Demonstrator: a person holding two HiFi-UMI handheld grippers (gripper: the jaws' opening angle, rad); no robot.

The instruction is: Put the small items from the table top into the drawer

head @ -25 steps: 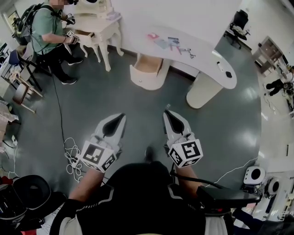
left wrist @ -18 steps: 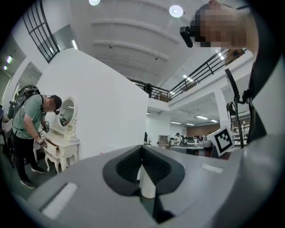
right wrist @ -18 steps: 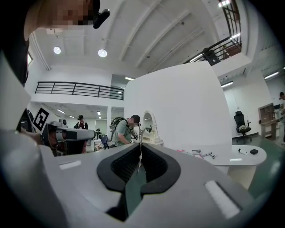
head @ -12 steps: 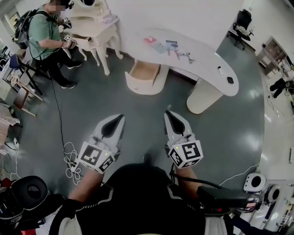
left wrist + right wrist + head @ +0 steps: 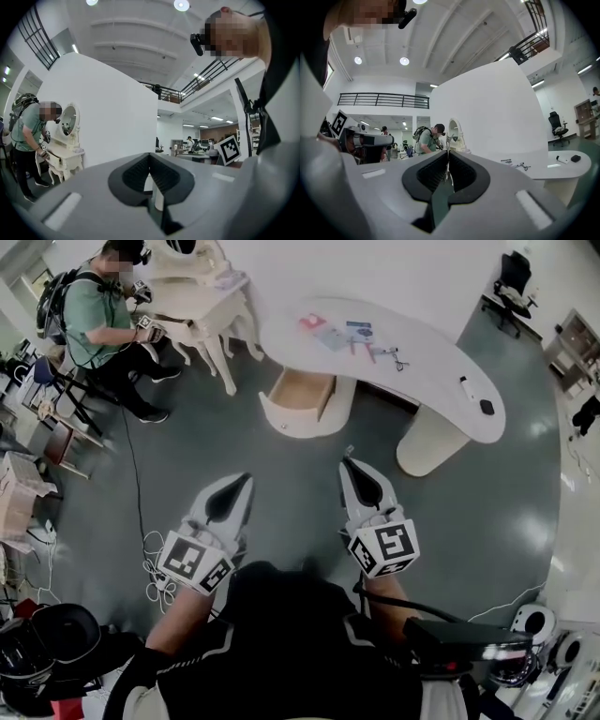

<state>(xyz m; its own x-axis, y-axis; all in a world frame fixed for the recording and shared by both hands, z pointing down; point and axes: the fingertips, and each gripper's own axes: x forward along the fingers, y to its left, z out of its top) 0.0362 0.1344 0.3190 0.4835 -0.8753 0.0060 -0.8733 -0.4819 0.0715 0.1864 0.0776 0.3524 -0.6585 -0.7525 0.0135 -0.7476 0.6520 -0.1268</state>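
A curved white table (image 5: 422, 371) stands ahead, well beyond both grippers. On it lie small items: a pink one (image 5: 311, 322), bluish flat ones (image 5: 357, 331), a dark metal thing (image 5: 395, 355) and two small black things (image 5: 485, 407). Under its left end a rounded drawer (image 5: 302, 397) is pulled open and looks empty. My left gripper (image 5: 246, 478) (image 5: 150, 155) is shut with nothing in it. My right gripper (image 5: 347, 463) (image 5: 447, 153) is shut too, and a thin sliver shows at its tip. In the right gripper view the table (image 5: 562, 169) lies far right.
A person (image 5: 98, 315) with a backpack crouches at a white vanity table (image 5: 202, 296) at the back left. Cables (image 5: 150, 554) trail over the grey floor on the left. Stools and boxes (image 5: 28, 465) stand at the left edge, and round devices (image 5: 534, 624) sit at the lower right.
The table and open drawer have shifted lower and rightward in the head view and look slightly nearer. Both grippers stay shut, side by side.
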